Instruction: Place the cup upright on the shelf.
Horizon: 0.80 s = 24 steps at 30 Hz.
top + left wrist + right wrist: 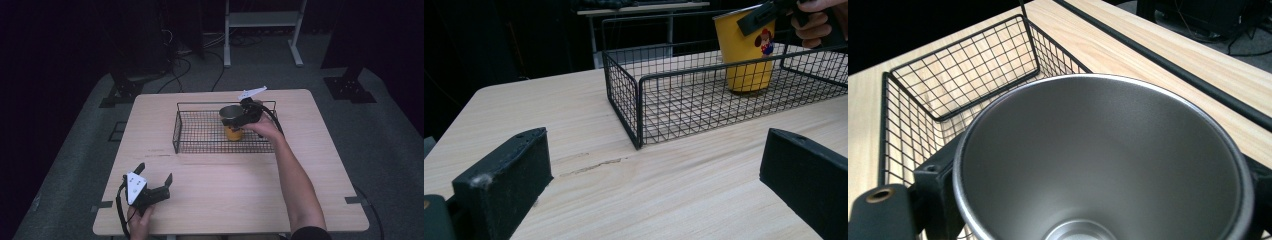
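Observation:
A yellow cup (233, 133) with a steel inside and a small cartoon figure on its side (746, 55) is upright in the right half of a black wire basket (176, 132). My right gripper (236, 118) is shut on the cup near its rim, one jaw on each side of it (1093, 190). The cup's base is at or just above the basket's mesh floor; I cannot tell which. My left gripper (154, 173) is held open over the table's front left corner, its jaws wide apart (654, 190) with nothing between them.
The basket (624, 95) stands on the far middle of a light wooden table (225, 190). A white-legged stand (262, 20) and cables (177, 70) are on the floor beyond the table. Bare wood lies between the basket and the left gripper.

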Tool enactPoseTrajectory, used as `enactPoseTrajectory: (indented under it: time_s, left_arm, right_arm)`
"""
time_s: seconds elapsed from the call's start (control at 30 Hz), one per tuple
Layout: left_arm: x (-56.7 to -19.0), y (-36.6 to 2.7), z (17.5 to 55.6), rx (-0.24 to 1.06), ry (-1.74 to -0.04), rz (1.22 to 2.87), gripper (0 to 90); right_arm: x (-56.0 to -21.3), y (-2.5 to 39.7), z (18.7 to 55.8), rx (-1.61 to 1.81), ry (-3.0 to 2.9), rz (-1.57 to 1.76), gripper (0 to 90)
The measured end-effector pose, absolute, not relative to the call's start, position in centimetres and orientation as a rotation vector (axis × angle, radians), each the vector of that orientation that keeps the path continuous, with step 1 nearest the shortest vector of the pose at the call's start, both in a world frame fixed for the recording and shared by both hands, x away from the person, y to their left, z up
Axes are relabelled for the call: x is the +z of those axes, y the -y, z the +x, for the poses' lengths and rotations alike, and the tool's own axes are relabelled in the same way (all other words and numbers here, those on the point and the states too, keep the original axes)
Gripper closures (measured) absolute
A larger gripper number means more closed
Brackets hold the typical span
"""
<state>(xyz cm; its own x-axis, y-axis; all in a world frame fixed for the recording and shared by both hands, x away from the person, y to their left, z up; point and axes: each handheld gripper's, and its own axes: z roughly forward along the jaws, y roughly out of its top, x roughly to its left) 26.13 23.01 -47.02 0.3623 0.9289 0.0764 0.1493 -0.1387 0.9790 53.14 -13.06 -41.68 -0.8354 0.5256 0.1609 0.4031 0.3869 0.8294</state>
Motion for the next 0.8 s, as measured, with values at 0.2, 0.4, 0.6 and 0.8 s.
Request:
enactPoseTrajectory:
  time_s: [0.2,0.4,0.6,0.8]
  left_arm:
    - [-47.0,-23.0,26.1,0.924,-0.998,1.566,0.0]
    - [-47.0,-23.0,26.1,0.924,-0.999,1.566,0.0]
    - [-47.0,-23.0,26.1,0.925,-0.999,1.568,0.0]
    - [-47.0,-23.0,26.1,0.928,-0.998,1.569,0.0]
  right_arm:
    - [-41.8,12.7,52.8,1.424,-2.504,0.775,9.7]
    - [-41.9,12.9,52.5,1.425,-2.496,0.743,9.6]
    - [-42.1,13.3,52.3,1.423,-2.490,0.727,9.4]
    - [-42.1,13.5,52.0,1.405,-2.487,0.723,8.0]
